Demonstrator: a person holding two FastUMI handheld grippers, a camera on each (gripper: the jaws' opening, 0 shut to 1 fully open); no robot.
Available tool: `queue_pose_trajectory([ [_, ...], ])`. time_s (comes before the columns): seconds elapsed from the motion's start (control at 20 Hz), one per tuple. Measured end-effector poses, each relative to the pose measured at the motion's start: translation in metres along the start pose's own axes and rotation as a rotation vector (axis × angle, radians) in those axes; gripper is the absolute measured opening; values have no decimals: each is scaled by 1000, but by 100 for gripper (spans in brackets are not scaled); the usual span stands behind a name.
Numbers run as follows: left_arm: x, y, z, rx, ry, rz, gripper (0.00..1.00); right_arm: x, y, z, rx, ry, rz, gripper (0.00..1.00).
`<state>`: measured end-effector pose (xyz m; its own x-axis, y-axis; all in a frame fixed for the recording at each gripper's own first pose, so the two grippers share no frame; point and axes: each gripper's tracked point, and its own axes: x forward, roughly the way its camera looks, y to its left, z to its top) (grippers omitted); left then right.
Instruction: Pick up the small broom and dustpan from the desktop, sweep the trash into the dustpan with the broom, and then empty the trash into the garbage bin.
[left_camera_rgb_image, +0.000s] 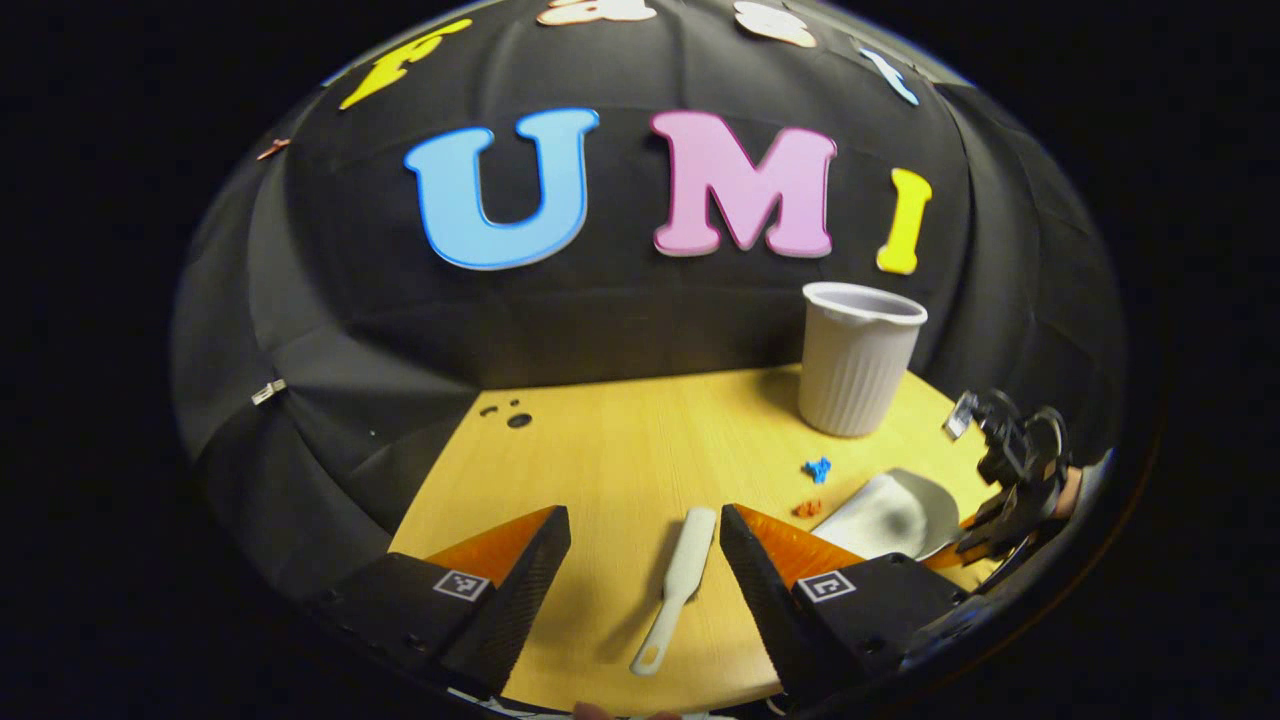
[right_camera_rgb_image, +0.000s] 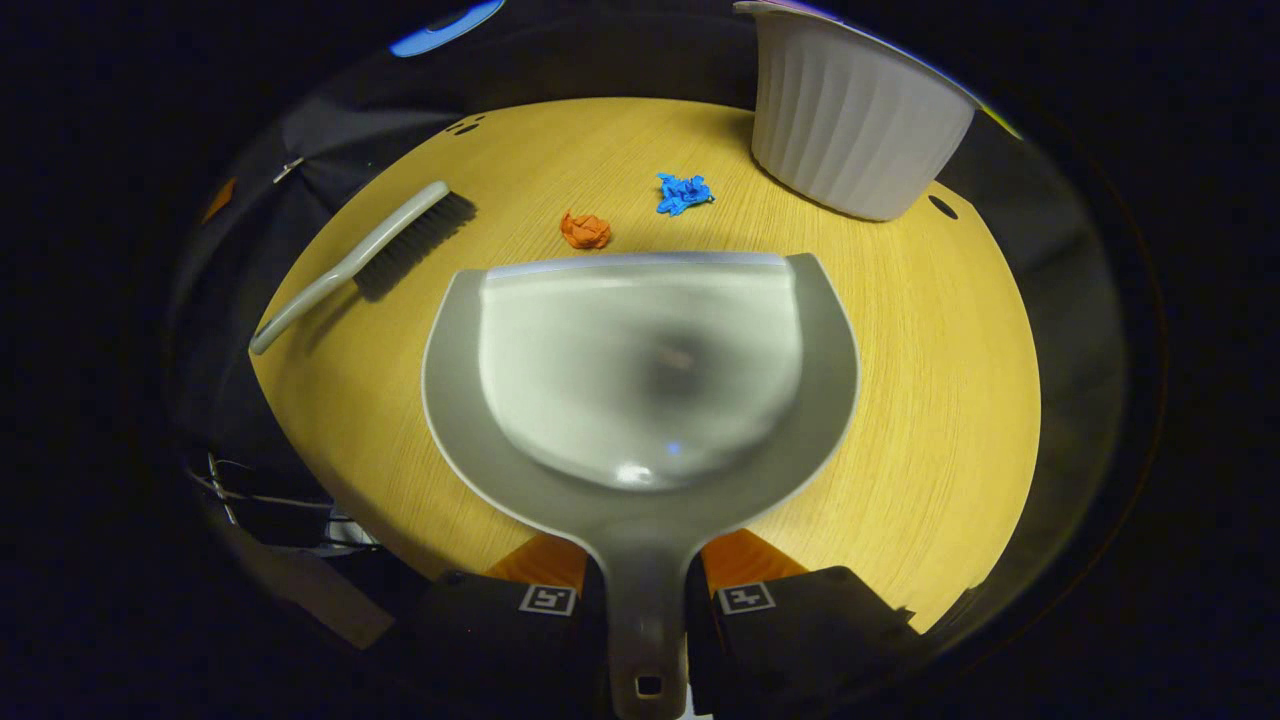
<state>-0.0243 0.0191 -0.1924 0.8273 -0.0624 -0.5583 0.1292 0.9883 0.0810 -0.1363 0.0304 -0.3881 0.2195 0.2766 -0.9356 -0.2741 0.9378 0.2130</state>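
With the right gripper (right_camera_rgb_image: 645, 590) clamping the dustpan (right_camera_rgb_image: 640, 370) handle, the left gripper (left_camera_rgb_image: 645, 560), fingers wide, is straddling the small broom (left_camera_rgb_image: 678, 585), needing only to close.

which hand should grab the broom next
Left. Its tongs are open with the broom handle lying on the desktop between the fingers. The right tongs are already shut on the dustpan handle.
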Motion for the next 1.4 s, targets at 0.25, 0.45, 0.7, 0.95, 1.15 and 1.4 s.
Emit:
queue_pose_trajectory([
  [0.25, 36, -20, -57, 36, 240, -137, 96, -27, -14, -8, -29, -48, -14, 36],
  [0.45, 57, -16, -108, 93, 419, -164, 95, -44, -24, -12, 9, -74, -28, 36],
  [0.7, 85, -18, -143, 110, 542, -186, 90, -54, -36, -24, 43, -68, -56, 36],
  [0.95, 108, -16, -165, 101, 636, -190, 84, -60, -41, -32, 53, -59, -70, 41],
  [1.15, 115, -13, -170, 101, 663, -185, 72, -64, -41, -32, 56, -56, -72, 41],
  [1.4, 120, -15, -181, 122, 703, -178, 64, -66, -41, -30, 34, -51, -70, 36],
])
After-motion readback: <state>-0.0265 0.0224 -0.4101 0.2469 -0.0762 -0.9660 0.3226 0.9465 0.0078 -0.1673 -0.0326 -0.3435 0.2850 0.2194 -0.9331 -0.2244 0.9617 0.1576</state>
